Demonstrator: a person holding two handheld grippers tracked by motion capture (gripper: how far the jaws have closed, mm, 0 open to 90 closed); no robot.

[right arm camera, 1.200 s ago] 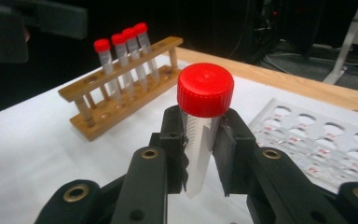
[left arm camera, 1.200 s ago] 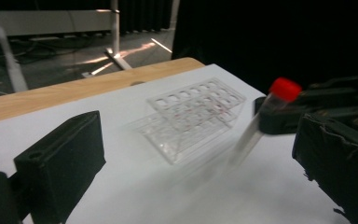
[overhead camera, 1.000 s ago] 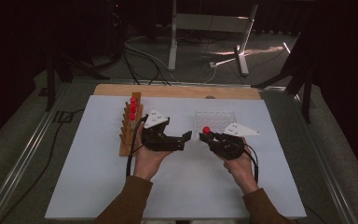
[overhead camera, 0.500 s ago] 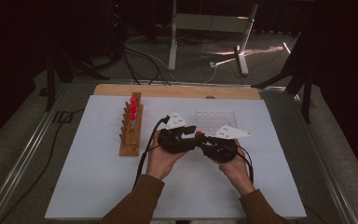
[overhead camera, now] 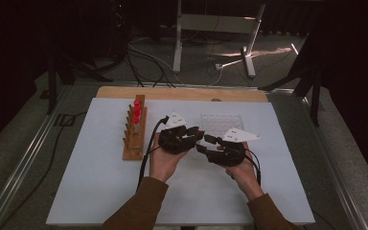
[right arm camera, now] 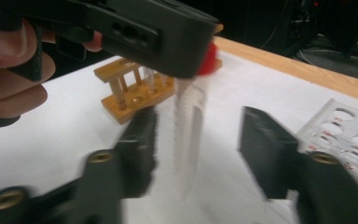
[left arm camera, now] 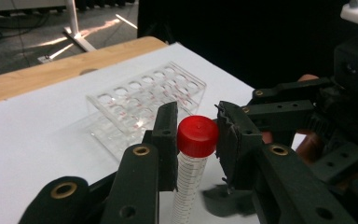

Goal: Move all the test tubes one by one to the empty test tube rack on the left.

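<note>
Nearest, at the bottom of the high view: two brown sleeves (overhead camera: 139, 206) and bare hands coming in over a white table top (overhead camera: 91, 191)

Left gripper (overhead camera: 197, 133) held above the middle of the table, clamped at the neck of a clear graduated tube with a red cap (left arm camera: 197, 136); jaws just closed, pads pressing from both sides in the left gripper view, tube hanging upright below the cap, clear of the surface

Right gripper (overhead camera: 210, 143) just beside it, tips close to the left one's; jaws apart and just opening, tube body (right arm camera: 189, 123) standing in the gap between them in the right gripper view, no pad seen touching it, picture blurred there

Grey three-cornered plates on top of both grippers, black cables trailing back toward the sleeves

Left of the hands: wooden tube rack (overhead camera: 135, 134), long side running away from the person, several red-capped tubes (overhead camera: 137, 108) upright at its far end, nearer holes open

Just beyond the grippers: clear plastic rack (overhead camera: 222, 123) with rows of round holes, lying flat on the white surface, near the held tube but apart from it

Farther off: strip of bare wooden board (overhead camera: 182, 93) along the table's far edge, then dark floor with cables and a metal stand foot (overhead camera: 248, 67)
</note>
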